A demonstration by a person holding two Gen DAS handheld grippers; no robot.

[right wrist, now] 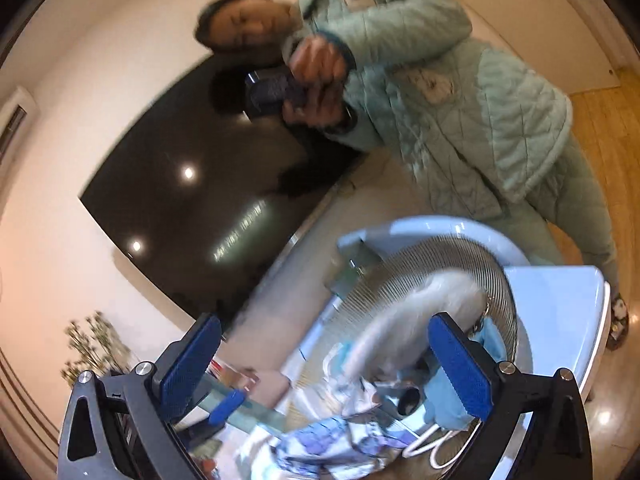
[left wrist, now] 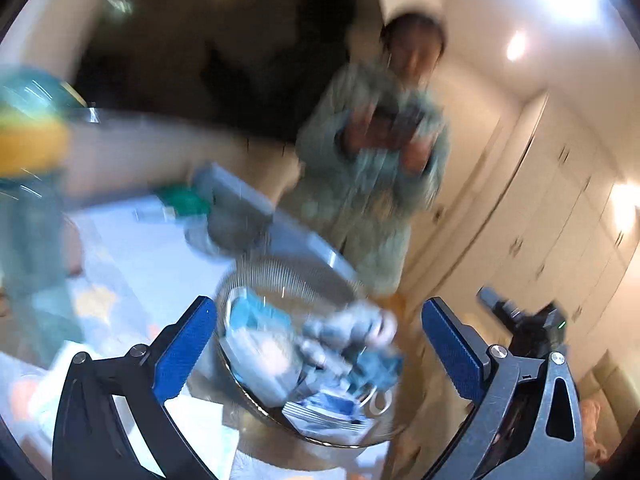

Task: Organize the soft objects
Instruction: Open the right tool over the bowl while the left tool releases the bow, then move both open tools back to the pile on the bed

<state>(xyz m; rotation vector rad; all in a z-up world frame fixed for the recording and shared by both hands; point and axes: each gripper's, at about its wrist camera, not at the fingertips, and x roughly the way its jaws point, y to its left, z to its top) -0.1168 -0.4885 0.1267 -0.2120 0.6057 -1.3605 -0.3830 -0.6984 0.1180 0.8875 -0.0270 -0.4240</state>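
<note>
Left gripper [left wrist: 314, 354] fingers spread wide, empty; right gripper [right wrist: 324, 372] same. Soft objects [left wrist: 320, 364] heaped in wire basket [left wrist: 288, 276], lower centre of frame, on pale worktop [left wrist: 156, 256]. Judged: gathering mostly done; blurred items upper left of basket possibly left.

Basket [left wrist: 288, 276] contents [left wrist: 320, 360] blurred beyond telling

The wire basket [right wrist: 452, 276] is heaped full of soft cloths [right wrist: 332, 444], a person in a green quilted suit [right wrist: 460, 92] stands close behind it, and only the counter [right wrist: 560, 320] beside it looks bare.
</note>
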